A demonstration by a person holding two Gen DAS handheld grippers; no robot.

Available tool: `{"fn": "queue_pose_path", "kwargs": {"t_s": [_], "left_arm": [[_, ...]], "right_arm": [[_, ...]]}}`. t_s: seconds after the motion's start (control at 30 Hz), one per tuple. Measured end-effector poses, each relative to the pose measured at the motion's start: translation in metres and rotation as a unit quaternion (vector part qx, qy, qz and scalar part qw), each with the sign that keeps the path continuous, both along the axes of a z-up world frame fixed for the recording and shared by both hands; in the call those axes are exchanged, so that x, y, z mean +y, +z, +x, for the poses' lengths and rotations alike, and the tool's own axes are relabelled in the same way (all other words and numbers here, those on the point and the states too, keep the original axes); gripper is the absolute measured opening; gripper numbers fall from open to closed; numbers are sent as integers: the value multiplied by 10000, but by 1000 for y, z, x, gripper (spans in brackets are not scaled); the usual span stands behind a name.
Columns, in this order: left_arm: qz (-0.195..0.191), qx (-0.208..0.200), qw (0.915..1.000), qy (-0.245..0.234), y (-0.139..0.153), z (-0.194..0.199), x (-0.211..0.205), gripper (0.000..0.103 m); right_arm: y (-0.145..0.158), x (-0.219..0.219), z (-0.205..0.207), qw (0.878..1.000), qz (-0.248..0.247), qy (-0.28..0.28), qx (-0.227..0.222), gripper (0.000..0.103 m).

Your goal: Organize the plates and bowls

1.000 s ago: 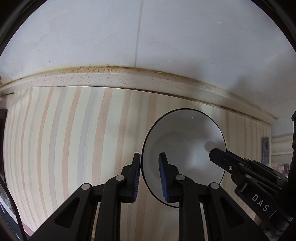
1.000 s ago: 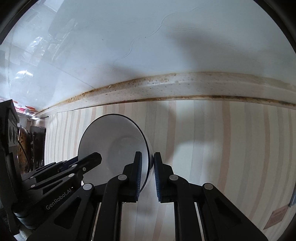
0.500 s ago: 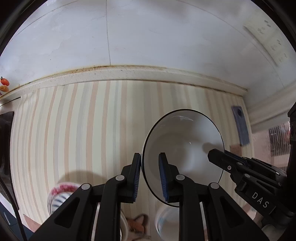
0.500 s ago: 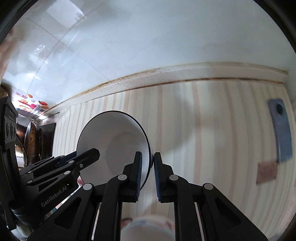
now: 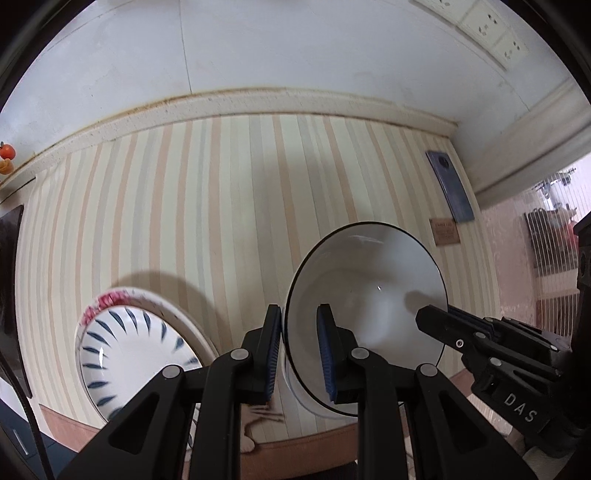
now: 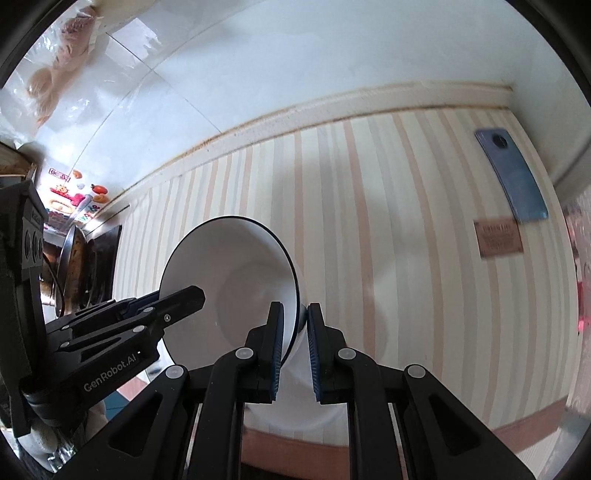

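A white bowl point(image 5: 373, 302) with a thin black rim hangs tilted above the striped table point(image 5: 221, 206). My left gripper point(image 5: 299, 328) is shut on its left rim, one pad inside and one outside. My right gripper point(image 6: 295, 325) is shut on the opposite rim of the same bowl point(image 6: 236, 280). In the left wrist view the right gripper's fingers point(image 5: 439, 321) reach in over the far rim, and the left gripper's fingers point(image 6: 188, 295) show in the right wrist view. A blue-leaf bowl point(image 5: 122, 350) rests in a red-patterned plate point(image 5: 110, 299) at lower left.
A blue phone point(image 5: 448, 184) and a brown card point(image 5: 447, 230) lie near the table's right end. A white wall with sockets point(image 5: 491, 29) runs behind. The table's front edge point(image 5: 332, 439) curves below the grippers. Dark kitchen gear point(image 6: 74, 266) stands left.
Both grippers have risen and drawn back from the wall with the bowl still held between them. The patterned bowl and plate, the phone and the table's front edge have come into view.
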State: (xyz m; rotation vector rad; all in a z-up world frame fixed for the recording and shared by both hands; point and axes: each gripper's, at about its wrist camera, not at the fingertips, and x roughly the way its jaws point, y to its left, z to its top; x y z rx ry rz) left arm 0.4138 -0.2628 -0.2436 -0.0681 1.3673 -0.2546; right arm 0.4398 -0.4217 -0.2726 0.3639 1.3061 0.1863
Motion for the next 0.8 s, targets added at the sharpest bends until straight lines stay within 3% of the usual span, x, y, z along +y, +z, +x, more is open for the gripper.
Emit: {"fn": "queue_pose_path", "kwargs": {"t_s": [0.23,0.8], "left_arm": [[107,160,9998,-105,-15,-15,-10,17],[353,437,9983,-130,-44,-25,-16,17]], "right_arm": [[-23,-7,-29,9997,38,-45,242,14],[-59,-11,-40,9979,19,191,621,14]]}}
